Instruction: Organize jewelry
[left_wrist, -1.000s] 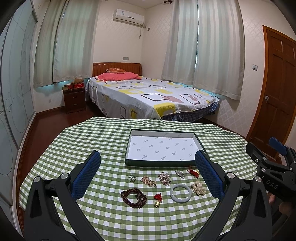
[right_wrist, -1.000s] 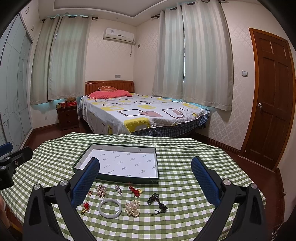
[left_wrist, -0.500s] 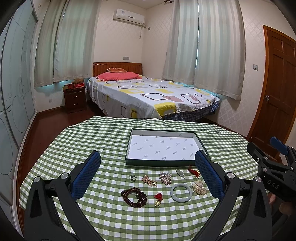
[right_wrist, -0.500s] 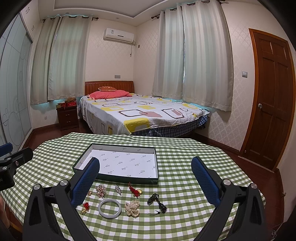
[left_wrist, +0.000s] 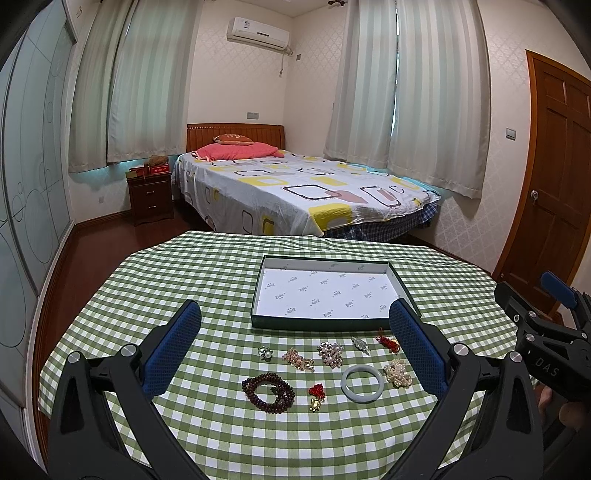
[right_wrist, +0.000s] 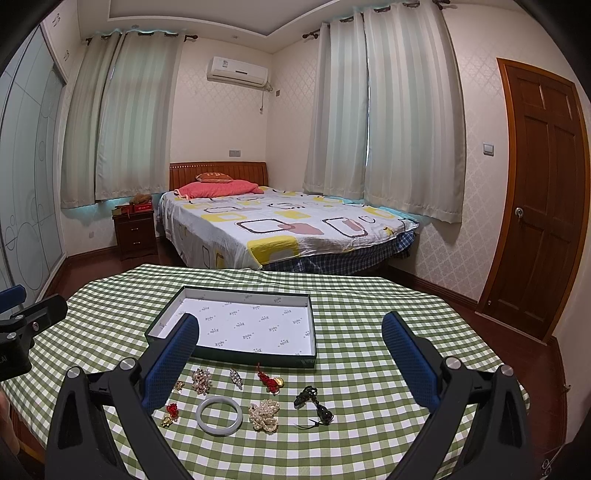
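A shallow dark green box (left_wrist: 258, 286) with a white lining lies on the checked tablecloth; it also shows in the right wrist view (right_wrist: 312, 325). In front of it lie several jewelry pieces: a white jade bangle (left_wrist: 362, 383) (right_wrist: 219, 415), a dark red bead bracelet (left_wrist: 269, 392), a pearl cluster (left_wrist: 397, 373) (right_wrist: 264, 415), red charms (left_wrist: 316, 395) (right_wrist: 269, 382), brooches (left_wrist: 330, 352) and a black pendant cord (right_wrist: 314, 404). My left gripper (left_wrist: 293, 332) is open and empty above the pieces. My right gripper (right_wrist: 290, 345) is open and empty above the same row.
The round table (left_wrist: 184, 266) has a green checked cloth. Behind it stand a bed (left_wrist: 295, 192), a nightstand (left_wrist: 149, 197) and a wooden door (right_wrist: 539, 199) at the right. The right gripper shows at the right edge of the left wrist view (left_wrist: 546, 332).
Almost nothing differs. Both grippers stay open and hover in place with only slight drift.
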